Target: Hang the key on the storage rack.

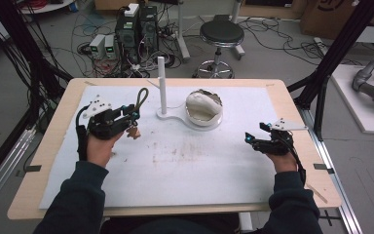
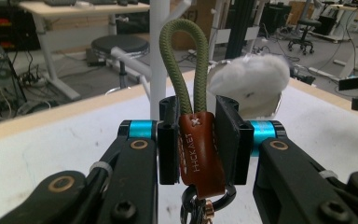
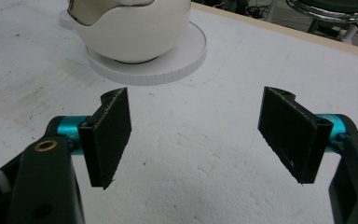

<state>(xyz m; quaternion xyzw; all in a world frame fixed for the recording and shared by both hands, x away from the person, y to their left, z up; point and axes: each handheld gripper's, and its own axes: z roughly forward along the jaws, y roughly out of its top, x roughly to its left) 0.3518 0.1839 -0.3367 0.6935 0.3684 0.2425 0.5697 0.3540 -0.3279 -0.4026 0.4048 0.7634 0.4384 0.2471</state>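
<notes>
My left gripper (image 1: 132,118) is shut on a keychain (image 2: 198,144): a brown leather tab stamped with letters, an olive-green cord loop (image 2: 182,60) standing up above the jaws, and a metal ring (image 2: 205,205) hanging below. In the high view the cord loop (image 1: 141,100) rises just left of a white upright post (image 1: 162,83) on a flat white stand (image 1: 173,116). A cracked white egg-shaped shell (image 1: 203,108) sits on that stand's round base. My right gripper (image 1: 249,139) rests at the right of the table, open, with nothing between its jaws (image 3: 196,135).
A white mat (image 1: 185,165) covers the wooden table (image 1: 44,161), with faint brown stains at its middle. Beyond the far edge are a black stool (image 1: 220,36), computer boxes (image 1: 136,27) and floor cables. Black frame posts (image 1: 336,53) stand at both sides.
</notes>
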